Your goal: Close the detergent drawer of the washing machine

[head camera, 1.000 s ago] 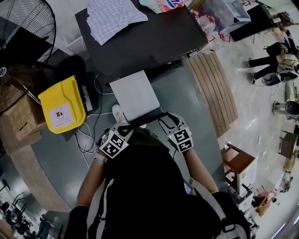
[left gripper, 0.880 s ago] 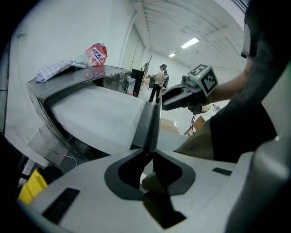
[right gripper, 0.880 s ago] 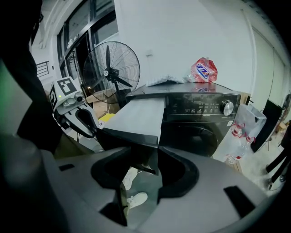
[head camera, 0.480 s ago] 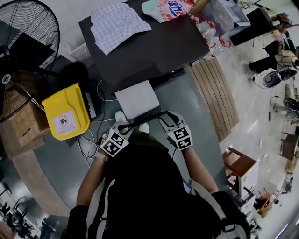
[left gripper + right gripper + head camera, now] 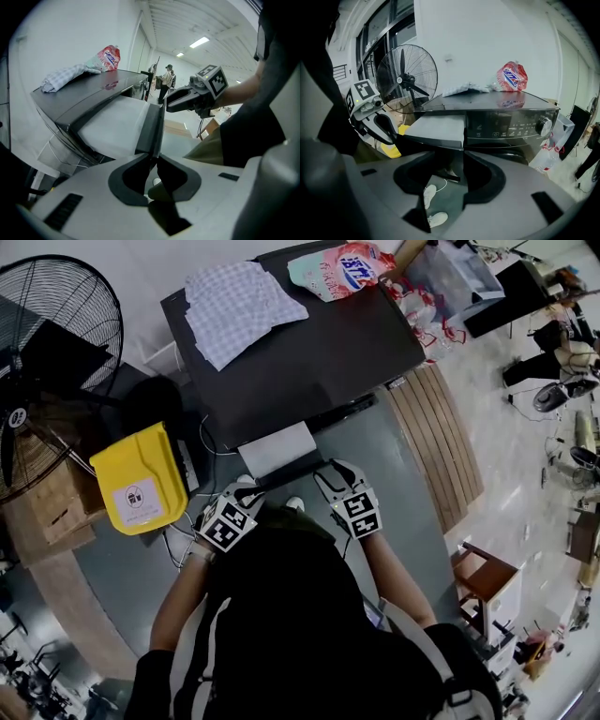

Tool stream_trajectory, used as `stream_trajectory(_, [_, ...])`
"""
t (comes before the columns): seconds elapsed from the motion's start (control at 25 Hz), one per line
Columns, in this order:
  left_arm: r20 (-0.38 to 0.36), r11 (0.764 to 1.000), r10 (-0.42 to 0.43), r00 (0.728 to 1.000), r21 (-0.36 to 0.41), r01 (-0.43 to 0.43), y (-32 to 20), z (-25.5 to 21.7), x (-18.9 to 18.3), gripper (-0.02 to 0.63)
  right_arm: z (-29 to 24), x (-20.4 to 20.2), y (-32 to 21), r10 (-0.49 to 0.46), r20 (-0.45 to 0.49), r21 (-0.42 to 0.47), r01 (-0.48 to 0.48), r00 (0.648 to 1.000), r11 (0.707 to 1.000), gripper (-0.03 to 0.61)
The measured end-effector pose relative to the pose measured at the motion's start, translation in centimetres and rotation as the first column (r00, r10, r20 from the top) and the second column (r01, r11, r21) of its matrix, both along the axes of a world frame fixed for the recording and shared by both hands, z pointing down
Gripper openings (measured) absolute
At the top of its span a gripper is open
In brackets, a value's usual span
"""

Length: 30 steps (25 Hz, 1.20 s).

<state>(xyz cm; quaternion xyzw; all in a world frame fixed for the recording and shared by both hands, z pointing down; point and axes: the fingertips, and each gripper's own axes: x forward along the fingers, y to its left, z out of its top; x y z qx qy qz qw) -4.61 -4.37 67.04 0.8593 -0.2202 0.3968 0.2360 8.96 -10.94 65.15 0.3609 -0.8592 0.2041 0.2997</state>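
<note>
Head view: the drawer (image 5: 277, 448) juts partly out of the washing machine (image 5: 309, 343). On top lies one red detergent bag (image 5: 342, 266), its blue lettering unreadable. Left gripper view: the left gripper (image 5: 153, 156) nips the drawer's front edge between its jaws. Right gripper view: the right gripper (image 5: 453, 152) pinches the drawer's corner, and two white shoes (image 5: 437, 218) show below.

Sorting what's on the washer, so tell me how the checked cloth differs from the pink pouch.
The checked cloth is pale, soft fabric lying low and rumpled, while the pink pouch is glossy, carries blue lettering and bulges taller. The cloth covers more of the top than the pouch does. Both rest toward the back of the dark washing machine top.
</note>
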Motion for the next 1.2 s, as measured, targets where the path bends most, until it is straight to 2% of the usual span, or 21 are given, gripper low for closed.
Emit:
stream_trajectory(0.72, [0.031,0.990,-0.124,0.992,0.071,0.122,-5.1,-0.1,-2.9,0.061,-0.2,-2.6,-4.8,0.077,0.016,0.038,-0.077,0.997,0.996,0.201])
stream_trajectory(1.04, [0.010,0.963,-0.261,0.965,0.078,0.259,-6.4,-0.3,-3.8,0.075,-0.3,-3.3,-6.0,0.081,0.013,0.045,-0.082,0.997,0.996,0.201])
stream_trajectory(1.2, [0.013,0.941,-0.332,0.943,0.074,0.331,-6.1,-0.5,-4.8,0.084,-0.4,-3.3,-5.9,0.091,0.016,0.050,-0.092,0.996,0.994,0.201])
